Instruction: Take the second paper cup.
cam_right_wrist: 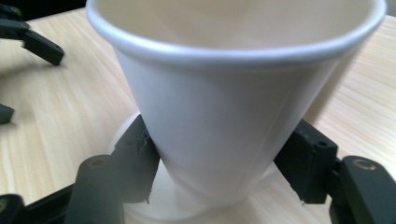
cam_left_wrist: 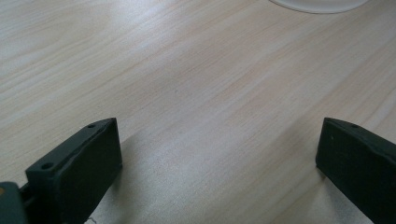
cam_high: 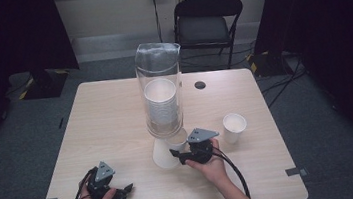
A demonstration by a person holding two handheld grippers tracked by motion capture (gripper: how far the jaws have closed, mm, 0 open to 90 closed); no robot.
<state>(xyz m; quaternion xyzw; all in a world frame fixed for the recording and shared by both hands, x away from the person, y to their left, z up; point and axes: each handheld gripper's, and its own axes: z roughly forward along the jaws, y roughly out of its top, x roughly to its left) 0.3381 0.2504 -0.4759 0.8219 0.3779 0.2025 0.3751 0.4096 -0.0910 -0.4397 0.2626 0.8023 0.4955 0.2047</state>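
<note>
Right gripper view has the right gripper (cam_right_wrist: pixel 224 168) clamped on a white paper cup (cam_right_wrist: pixel 224 116) just under the dispenser (cam_high: pixel 160 88); next, I judge, draw it down clear, left gripper (cam_left_wrist: pixel 219 158) spread idle over the bench (cam_left_wrist: pixel 187 93).

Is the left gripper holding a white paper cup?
No, the left gripper has open jaws with only bare light wooden table between them.

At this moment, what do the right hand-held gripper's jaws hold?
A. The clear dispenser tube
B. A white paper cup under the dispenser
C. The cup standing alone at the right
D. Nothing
B: the right hand-held gripper has both jaws pressed on the white paper cup below the dispenser.
</note>
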